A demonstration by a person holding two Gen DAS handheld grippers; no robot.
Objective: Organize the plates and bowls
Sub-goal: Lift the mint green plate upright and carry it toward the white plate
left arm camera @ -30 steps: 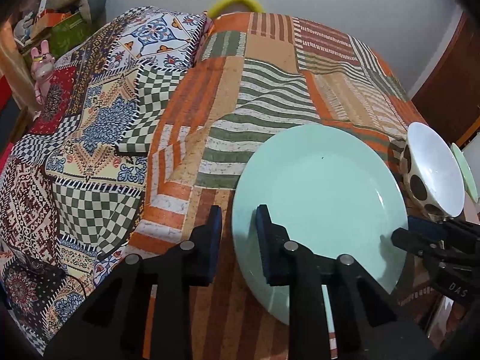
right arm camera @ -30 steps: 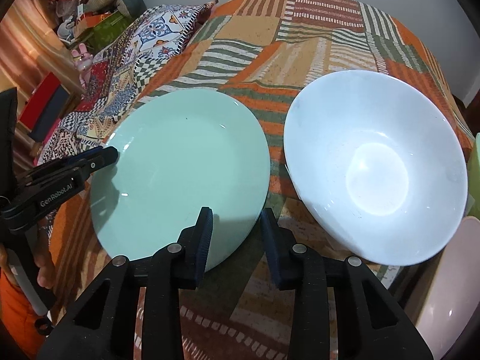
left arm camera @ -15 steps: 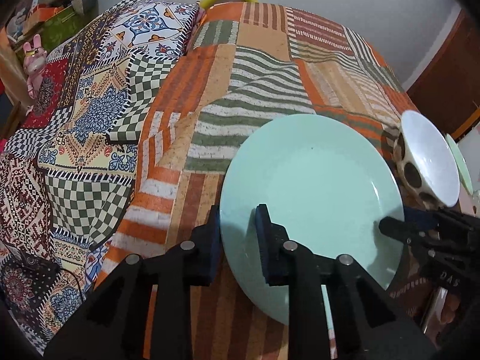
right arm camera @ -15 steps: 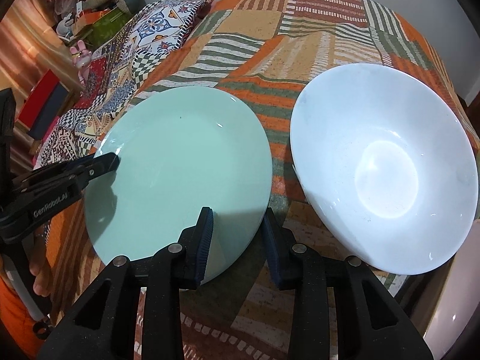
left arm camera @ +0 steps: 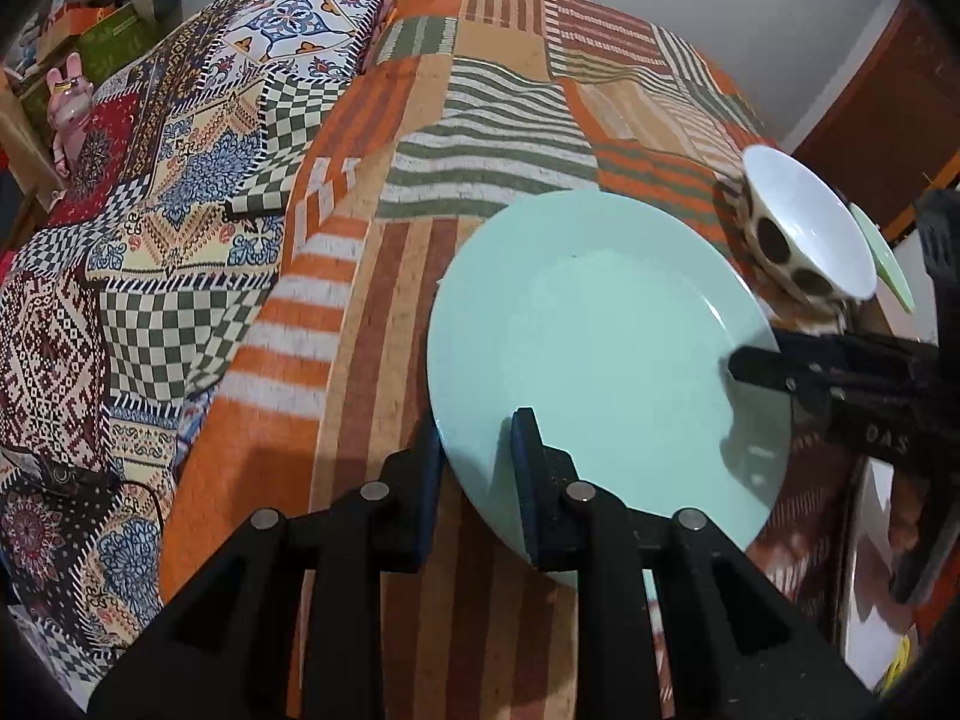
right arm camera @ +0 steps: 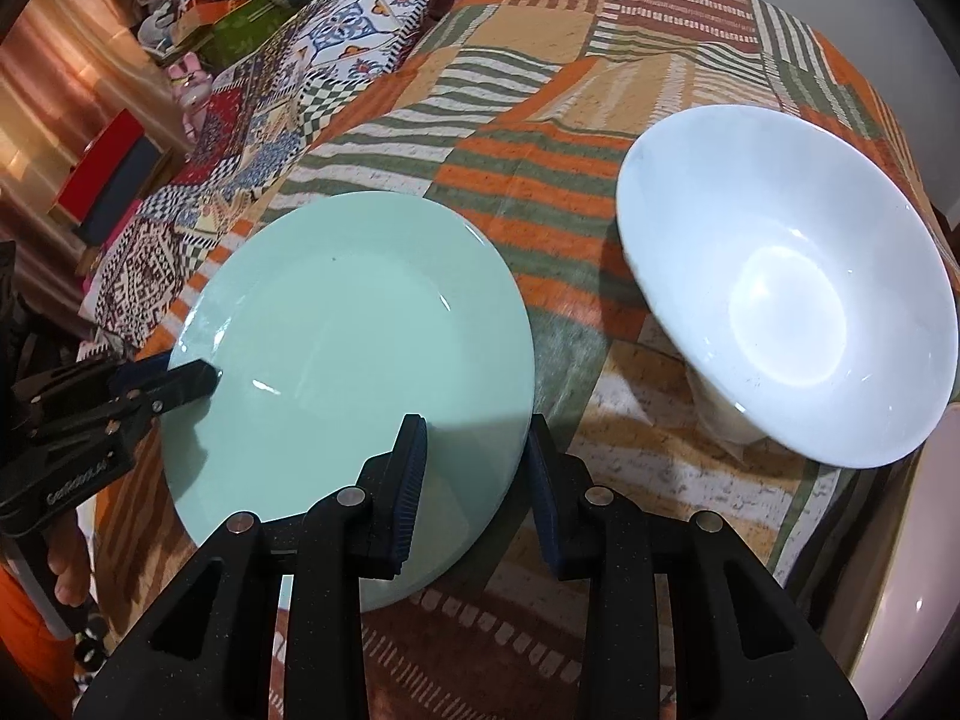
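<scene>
Both claws, left claw (left arm camera: 474, 468) and right claw (right arm camera: 477, 474), are pinching the rim of the hard, slippery, breakable green plate (left arm camera: 600, 348) sitting mid-frame on the patchwork bench (left arm camera: 372, 240).

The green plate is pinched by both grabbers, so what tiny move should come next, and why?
Probably carry the green plate a little further, level. The left gripper and the right gripper each clamp its rim on opposite sides, and the white bowl sits close beside it.
</scene>
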